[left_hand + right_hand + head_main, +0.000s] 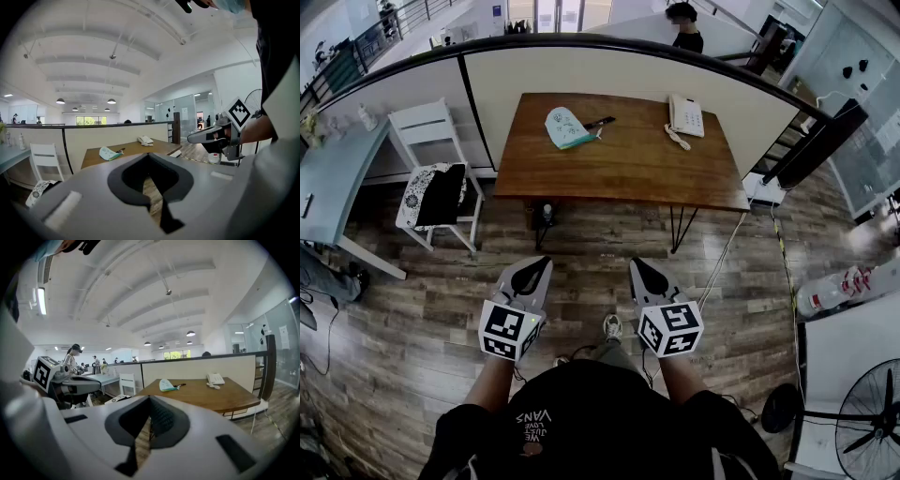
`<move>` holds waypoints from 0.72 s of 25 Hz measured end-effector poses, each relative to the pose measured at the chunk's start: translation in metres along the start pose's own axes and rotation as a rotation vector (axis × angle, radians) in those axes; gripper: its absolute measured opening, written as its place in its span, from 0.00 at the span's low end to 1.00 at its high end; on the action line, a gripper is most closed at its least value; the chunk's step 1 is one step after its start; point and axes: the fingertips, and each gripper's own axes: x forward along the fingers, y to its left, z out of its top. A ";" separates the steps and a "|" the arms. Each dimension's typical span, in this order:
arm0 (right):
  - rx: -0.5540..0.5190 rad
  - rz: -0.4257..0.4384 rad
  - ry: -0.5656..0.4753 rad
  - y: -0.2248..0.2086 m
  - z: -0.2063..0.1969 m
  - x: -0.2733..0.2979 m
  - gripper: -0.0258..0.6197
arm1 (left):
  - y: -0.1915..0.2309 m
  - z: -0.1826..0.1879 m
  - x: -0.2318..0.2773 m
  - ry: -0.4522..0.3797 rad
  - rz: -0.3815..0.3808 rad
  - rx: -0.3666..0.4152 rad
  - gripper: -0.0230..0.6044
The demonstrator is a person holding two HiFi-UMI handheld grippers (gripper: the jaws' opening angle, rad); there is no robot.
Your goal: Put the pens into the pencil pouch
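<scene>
A light teal pencil pouch (567,127) lies on the far left part of the wooden table (619,173), with a dark pen (600,122) just to its right. The pouch (109,153) and pen (121,150) appear far ahead in the left gripper view, and the pouch (167,385) and pen (179,385) likewise in the right gripper view. My left gripper (546,262) and right gripper (636,262) hang side by side over the floor, well short of the table. Both are shut and hold nothing.
A white desk phone (685,115) sits at the table's far right. A white chair (436,178) draped with a dark cloth stands left of the table, beside a grey desk (333,187). A curved partition (609,66) backs the table. A fan (867,422) stands at lower right.
</scene>
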 end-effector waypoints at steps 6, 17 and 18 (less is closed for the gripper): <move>0.005 0.054 -0.017 -0.027 0.009 0.024 0.06 | 0.006 0.013 0.038 -0.042 0.020 -0.005 0.05; -0.010 0.167 0.000 -0.103 0.022 0.074 0.24 | 0.004 0.027 0.131 -0.012 0.061 -0.053 0.28; -0.015 0.179 0.006 -0.110 0.022 0.078 0.24 | 0.003 0.028 0.140 -0.008 0.068 -0.055 0.28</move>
